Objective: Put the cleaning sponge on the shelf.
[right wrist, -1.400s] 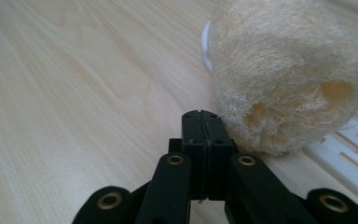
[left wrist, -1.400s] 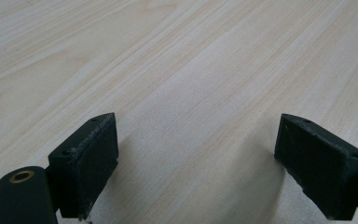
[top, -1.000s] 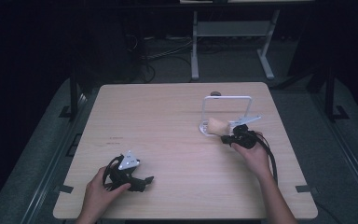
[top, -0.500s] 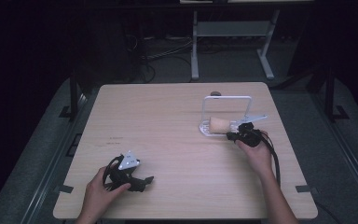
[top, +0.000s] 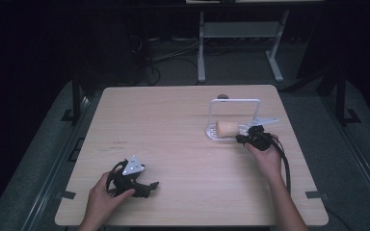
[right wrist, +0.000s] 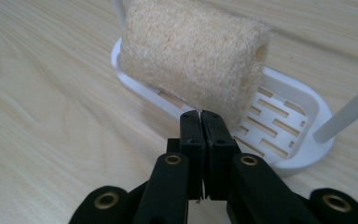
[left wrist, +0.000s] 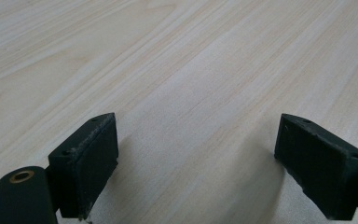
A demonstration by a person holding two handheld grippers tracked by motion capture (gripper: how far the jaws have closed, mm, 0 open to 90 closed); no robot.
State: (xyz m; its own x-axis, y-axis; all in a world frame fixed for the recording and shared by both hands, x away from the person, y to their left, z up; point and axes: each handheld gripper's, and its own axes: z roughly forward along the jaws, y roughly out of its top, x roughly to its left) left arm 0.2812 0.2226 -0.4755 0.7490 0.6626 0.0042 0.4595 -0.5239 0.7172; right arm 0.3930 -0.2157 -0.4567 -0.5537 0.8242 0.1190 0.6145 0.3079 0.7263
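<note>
Right now the right gripper (right wrist: 200,114) has its jaws pressed together with nothing between them, tips touching or just short of the loofah's (right wrist: 193,56) near end, can't tell which. Loofah lies on its side on the white slotted tray (right wrist: 303,140), under the rack's white hoop (top: 234,102), far right of the bench (top: 173,120).

Left gripper (left wrist: 196,163) sits wide and empty, low over bare wood at the near left corner, well apart from the work.

My read: step in hand is nudging or seating the loofah on the tray with closed tips.

To do it well:
- push low and along the loofah's axis, so it slides rather than rolls off the tray edge
- keep the tips clear of the hoop's post on the right of the right gripper view
- go slow; tray looks light and may skid on the wood
- if it needs lifting instead, back off, open wide first, then come in around the middle
</note>
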